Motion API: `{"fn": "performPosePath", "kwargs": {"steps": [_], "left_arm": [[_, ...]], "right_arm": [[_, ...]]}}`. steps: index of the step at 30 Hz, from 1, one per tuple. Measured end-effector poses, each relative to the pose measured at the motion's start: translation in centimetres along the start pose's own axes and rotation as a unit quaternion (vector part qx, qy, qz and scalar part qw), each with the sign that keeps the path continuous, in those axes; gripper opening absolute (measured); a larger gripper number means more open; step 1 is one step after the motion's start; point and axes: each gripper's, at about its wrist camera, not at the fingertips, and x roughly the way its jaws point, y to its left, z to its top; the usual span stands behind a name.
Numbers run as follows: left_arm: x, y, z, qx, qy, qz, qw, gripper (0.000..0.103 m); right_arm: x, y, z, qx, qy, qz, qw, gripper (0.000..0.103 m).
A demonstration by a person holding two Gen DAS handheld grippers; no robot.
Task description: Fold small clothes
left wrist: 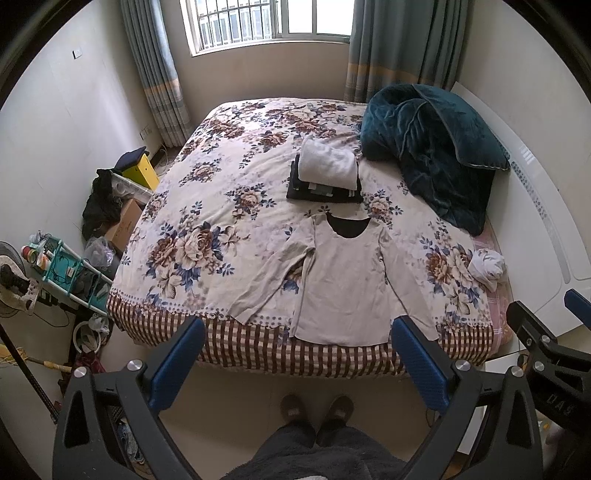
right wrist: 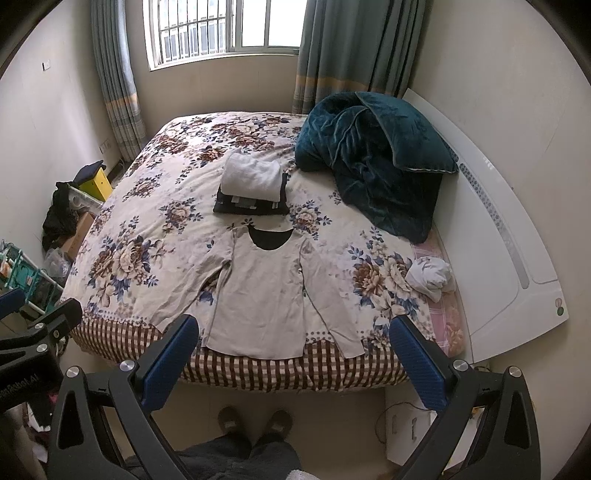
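Both my grippers, left (left wrist: pixel 297 339) and right (right wrist: pixel 293 338), hang wide open, empty. The shirt (left wrist: pixel 341 280) lies flat at the bed's (left wrist: pixel 207 206) near edge; I'd pinch each sleeve cuff and fold inward evenly.

A teal quilt (left wrist: pixel 436 147) lies heaped on the floral bedspread (left wrist: pixel 207 206) beneath a barred window (left wrist: pixel 266 22).
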Motion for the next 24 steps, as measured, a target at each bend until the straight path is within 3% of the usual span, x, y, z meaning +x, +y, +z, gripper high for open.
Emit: {"fn": "performPosePath", "kwargs": {"steps": [24], "left_arm": [[-0.04,-0.21,0.75,-0.001,-0.004,-0.002,1.0,0.103]], "right_arm": [[-0.12,0.29,0.06,-0.001,-0.003,-0.004,1.0,0.103]]}}
